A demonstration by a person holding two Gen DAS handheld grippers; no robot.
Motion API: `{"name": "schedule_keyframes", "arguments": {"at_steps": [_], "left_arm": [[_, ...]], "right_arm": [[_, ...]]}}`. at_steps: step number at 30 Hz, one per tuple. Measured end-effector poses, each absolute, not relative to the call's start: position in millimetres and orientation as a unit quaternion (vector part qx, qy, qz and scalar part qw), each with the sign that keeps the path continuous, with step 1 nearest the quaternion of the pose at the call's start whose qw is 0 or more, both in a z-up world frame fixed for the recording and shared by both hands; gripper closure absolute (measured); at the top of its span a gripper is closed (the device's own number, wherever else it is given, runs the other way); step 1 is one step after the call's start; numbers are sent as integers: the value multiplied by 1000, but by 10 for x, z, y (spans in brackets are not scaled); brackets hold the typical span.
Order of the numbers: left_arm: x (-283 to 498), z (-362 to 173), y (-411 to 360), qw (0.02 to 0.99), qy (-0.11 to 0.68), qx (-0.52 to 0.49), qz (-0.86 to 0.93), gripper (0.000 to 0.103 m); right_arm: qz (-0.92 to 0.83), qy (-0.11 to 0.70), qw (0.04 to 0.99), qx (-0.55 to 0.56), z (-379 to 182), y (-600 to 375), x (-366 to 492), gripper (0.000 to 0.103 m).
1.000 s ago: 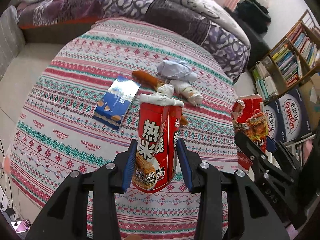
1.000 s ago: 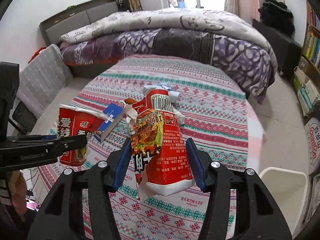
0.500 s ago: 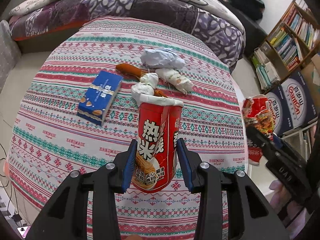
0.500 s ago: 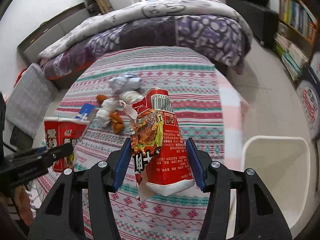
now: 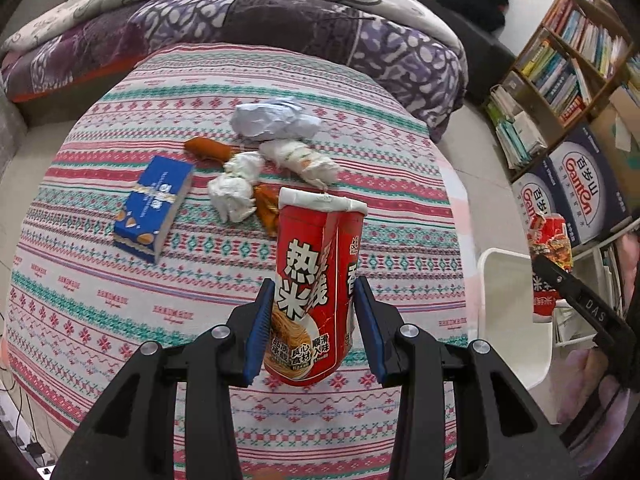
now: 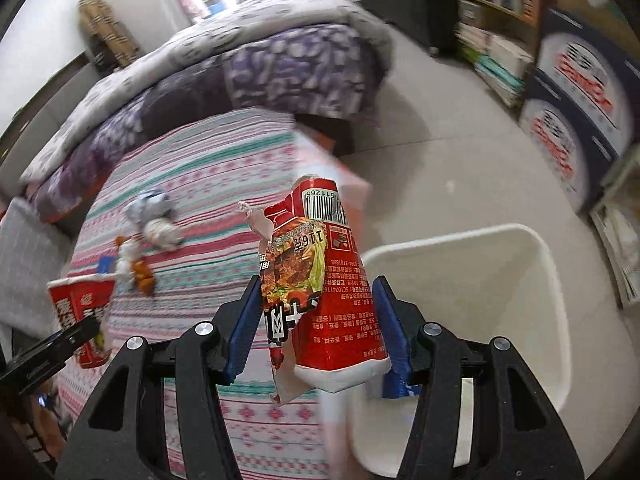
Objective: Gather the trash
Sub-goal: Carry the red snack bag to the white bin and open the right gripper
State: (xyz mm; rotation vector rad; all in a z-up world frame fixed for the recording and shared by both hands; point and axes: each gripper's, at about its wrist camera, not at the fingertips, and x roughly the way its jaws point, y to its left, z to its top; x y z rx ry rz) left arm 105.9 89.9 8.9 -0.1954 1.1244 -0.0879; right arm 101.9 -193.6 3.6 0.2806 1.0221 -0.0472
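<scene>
My left gripper [image 5: 314, 328] is shut on a red noodle cup [image 5: 316, 280] with a white rim, held above the patterned tablecloth [image 5: 120, 280]. My right gripper [image 6: 318, 332] is shut on a torn red noodle cup [image 6: 324, 292], held at the table's edge beside the white trash bin [image 6: 540, 280]. In the left wrist view the right gripper's torn cup [image 5: 550, 240] hangs above the bin [image 5: 516, 320]. A blue box [image 5: 154, 208], crumpled white paper [image 5: 236, 192], a wrapped wad [image 5: 300, 158], grey-white crumpled paper [image 5: 276, 118] and orange scraps [image 5: 208, 148] lie on the table.
A bed with a purple quilt [image 5: 240, 20] stands behind the table. A bookshelf [image 5: 568, 68] and stacked cartons [image 5: 576, 188] are at the right, past the bin. Tiled floor [image 6: 460, 160] surrounds the bin.
My right gripper has swung right with the torn cup, from over the table to beside the white bin. My left gripper has stayed over the table with its cup.
</scene>
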Motion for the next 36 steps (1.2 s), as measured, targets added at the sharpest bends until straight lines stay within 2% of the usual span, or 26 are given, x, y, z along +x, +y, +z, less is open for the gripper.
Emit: {"name": "schedule_keyframes", "arguments": {"at_steps": [5,10,11,13,19,36], "left_arm": [[1093,56,679,842,530,-84,-56,63],[1096,45,383,843,527,-69,-84,63],[1093,47,316,843,526,-66,-91,63],[1094,57,184,844,522,-63,-106,63],[1059,87,-253,846,505,-54,-164,62],[960,-86,-1173,817,513,-17,-263,60]], "right_arm": [[-69,510,843,154,-90,-2272,955,49],[-109,521,830,165,-157,-2535,886,43],[-118,517,831,169,-146,-2596,860,41],[-132,507,834,174,-114,-2668,829,27],[-173,472,848,170,8,-2852,750,16],[-217,414,863,193,212,-3175,579,12]]}}
